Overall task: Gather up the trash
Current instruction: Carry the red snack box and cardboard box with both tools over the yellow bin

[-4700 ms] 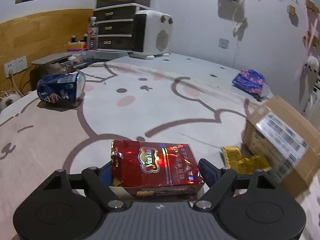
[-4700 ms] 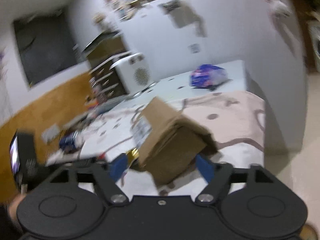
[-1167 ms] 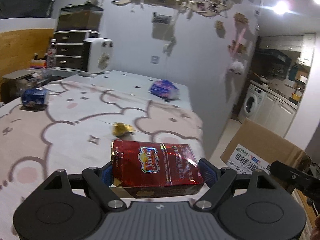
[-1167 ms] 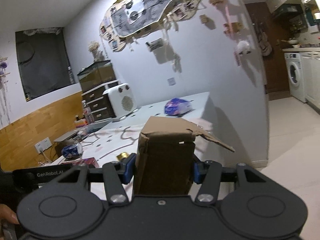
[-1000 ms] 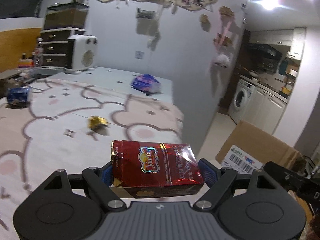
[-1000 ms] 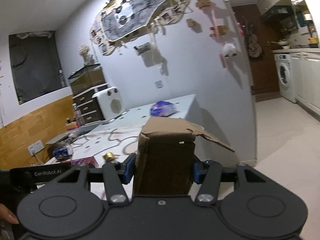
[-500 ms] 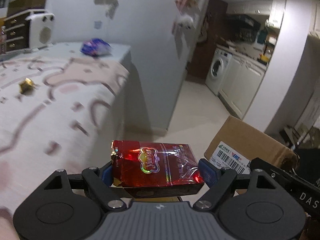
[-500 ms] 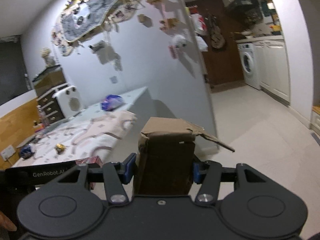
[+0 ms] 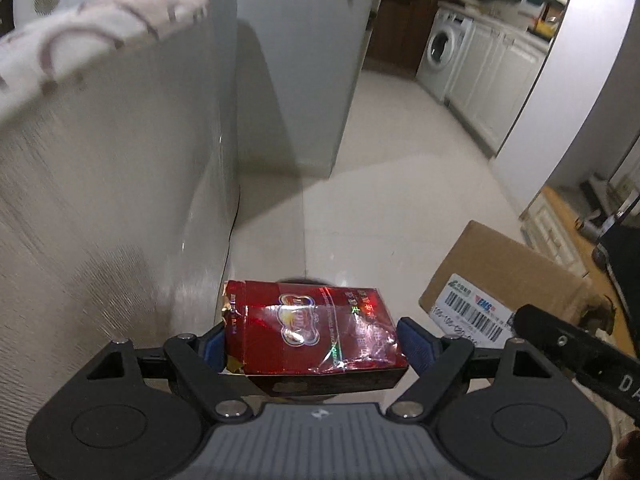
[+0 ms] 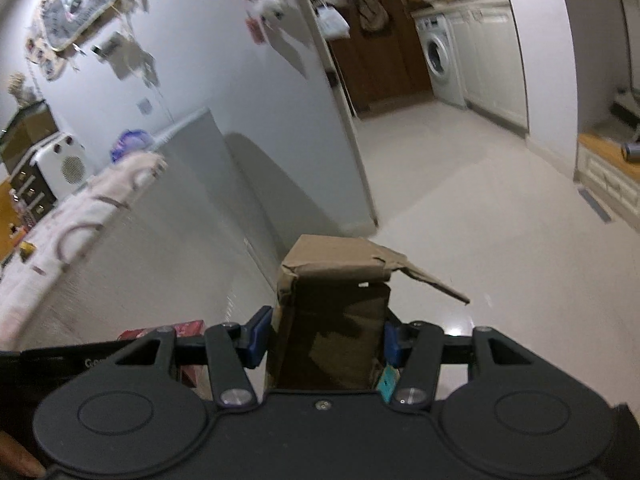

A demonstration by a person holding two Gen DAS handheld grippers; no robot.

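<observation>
Left wrist view shows the left claw (image 9: 310, 346) clamped on a red packet (image 9: 314, 330) and the right claw (image 10: 324, 338) gripping a cardboard box (image 10: 332, 320), both carried over the floor (image 9: 400, 168) beside the tabletop (image 9: 100, 28), so the carry-away step seems underway and next calls for finding a bin.
</observation>
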